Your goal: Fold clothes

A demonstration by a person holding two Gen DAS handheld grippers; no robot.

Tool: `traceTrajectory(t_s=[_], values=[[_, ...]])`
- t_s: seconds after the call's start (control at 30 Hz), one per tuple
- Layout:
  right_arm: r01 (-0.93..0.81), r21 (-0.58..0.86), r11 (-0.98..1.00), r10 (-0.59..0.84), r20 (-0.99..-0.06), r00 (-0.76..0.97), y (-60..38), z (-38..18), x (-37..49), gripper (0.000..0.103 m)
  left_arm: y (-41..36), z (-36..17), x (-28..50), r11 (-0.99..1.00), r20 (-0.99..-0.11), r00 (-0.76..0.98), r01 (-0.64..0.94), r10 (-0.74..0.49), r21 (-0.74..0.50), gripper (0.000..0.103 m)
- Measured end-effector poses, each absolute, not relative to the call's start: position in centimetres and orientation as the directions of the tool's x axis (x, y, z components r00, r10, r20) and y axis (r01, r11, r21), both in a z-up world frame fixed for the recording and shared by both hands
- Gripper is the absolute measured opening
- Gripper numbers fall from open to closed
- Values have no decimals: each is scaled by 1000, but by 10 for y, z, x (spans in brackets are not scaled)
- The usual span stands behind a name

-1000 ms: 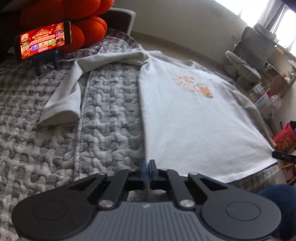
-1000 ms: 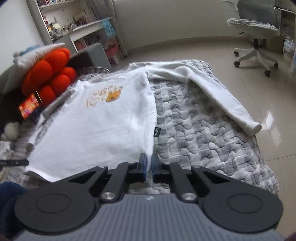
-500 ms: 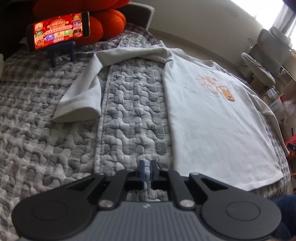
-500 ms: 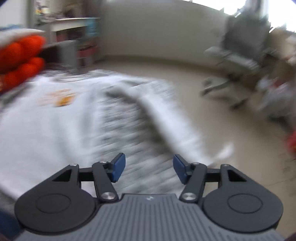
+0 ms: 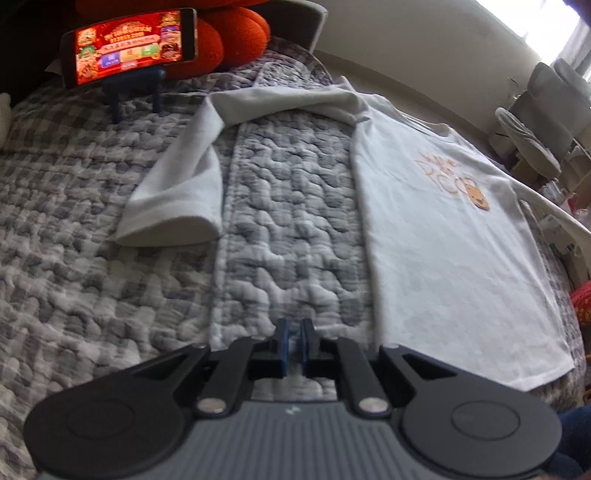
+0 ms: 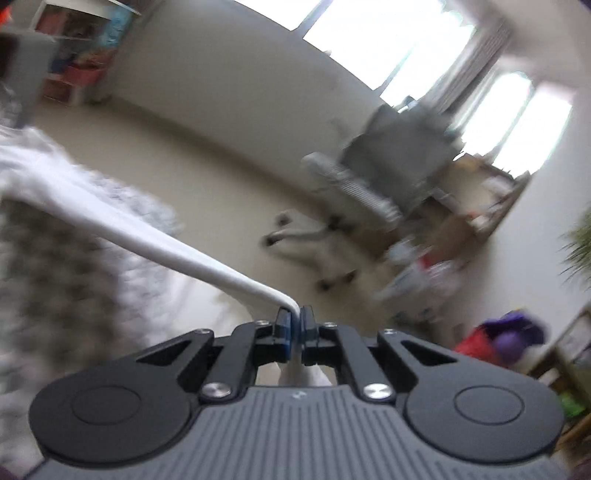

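A white long-sleeved shirt point(image 5: 454, 236) with an orange print lies flat on the grey quilted bed cover point(image 5: 291, 229). One sleeve point(image 5: 177, 199) stretches away to the left, its cuff resting on the quilt. My left gripper point(image 5: 293, 343) hangs shut over bare quilt between that sleeve and the shirt's body, with nothing between its fingers. In the blurred right wrist view, my right gripper point(image 6: 294, 332) is shut on the end of the other sleeve point(image 6: 166, 243). That sleeve runs taut from the bed up to the jaws, lifted off the quilt.
A lit phone on a stand point(image 5: 129, 48) and an orange plush point(image 5: 236, 33) sit at the head of the bed. Past the bed's edge are bare floor, an office chair point(image 6: 388, 166) and clutter by a desk point(image 6: 480, 206).
My right gripper opened, swung right from the shirt's hem to the far sleeve and shut on its end. My left gripper drifted left from the hem's corner to bare quilt.
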State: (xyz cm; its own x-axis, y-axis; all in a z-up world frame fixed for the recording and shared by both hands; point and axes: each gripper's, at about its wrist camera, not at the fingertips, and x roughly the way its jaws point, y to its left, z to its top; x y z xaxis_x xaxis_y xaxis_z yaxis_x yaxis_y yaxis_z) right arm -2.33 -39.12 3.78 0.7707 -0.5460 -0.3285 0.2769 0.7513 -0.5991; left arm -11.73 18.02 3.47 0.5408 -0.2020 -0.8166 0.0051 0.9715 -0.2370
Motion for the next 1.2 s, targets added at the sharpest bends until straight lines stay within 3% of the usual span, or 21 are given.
traceTrajectory(t_s=[0.07, 0.13, 0.2, 0.23, 0.27, 0.33, 0.43, 0.7, 0.77, 0.8, 0.87, 0.93, 1.07, 1.2], values=[[244, -678, 693, -579, -322, 749, -394, 17, -7, 4, 183, 37, -116, 978, -818, 549, -5, -173, -209, 7], [161, -715, 680, -582, -394, 712, -396, -3, 6, 6, 188, 39, -115, 981, -817, 557, -18, -149, -191, 7], [105, -701, 705, -567, -469, 677, -394, -13, 8, 10, 199, 40, -115, 981, -816, 565, -53, -123, -184, 16], [107, -683, 722, -560, -487, 670, -392, -12, 5, 23, 204, 40, -115, 982, -817, 567, -72, -104, -174, 19], [109, -665, 739, -553, -506, 662, -389, -12, 2, 48, 211, 41, -115, 982, -817, 571, -95, -82, -165, 27], [153, -633, 759, -554, -505, 662, -383, -5, -4, 62, 223, 42, -116, 979, -809, 585, -128, -55, -159, 36], [222, -569, 792, -553, -515, 654, -374, 13, -6, 62, 233, 47, -115, 978, -781, 623, -136, -39, -157, 38], [259, -355, 898, -415, -495, 763, -314, 66, -1, 65, 217, 44, -94, 992, -713, 701, -76, -17, -99, 57], [201, -341, 918, -359, -502, 787, -292, 69, -2, 65, 216, 34, -81, 991, -729, 683, -122, 47, -50, 52], [168, -347, 922, -334, -502, 798, -281, 70, -2, 65, 217, 29, -75, 988, -741, 665, -154, 92, -16, 27], [110, -362, 926, -293, -501, 815, -264, 69, -2, 65, 225, 23, -70, 982, -753, 643, -187, 136, 18, 10], [51, -365, 930, -244, -506, 827, -248, 70, -4, 64, 237, 34, -72, 982, -729, 665, -181, 161, 51, 6], [-16, -351, 936, -175, -506, 844, -237, 78, -2, 64, 288, 89, -77, 936, -572, 743, -239, 348, 259, 6], [-30, -233, 972, -99, -524, 846, -232, 85, -1, 64, 345, 133, -75, 950, -563, 765, -244, 313, 196, 6]])
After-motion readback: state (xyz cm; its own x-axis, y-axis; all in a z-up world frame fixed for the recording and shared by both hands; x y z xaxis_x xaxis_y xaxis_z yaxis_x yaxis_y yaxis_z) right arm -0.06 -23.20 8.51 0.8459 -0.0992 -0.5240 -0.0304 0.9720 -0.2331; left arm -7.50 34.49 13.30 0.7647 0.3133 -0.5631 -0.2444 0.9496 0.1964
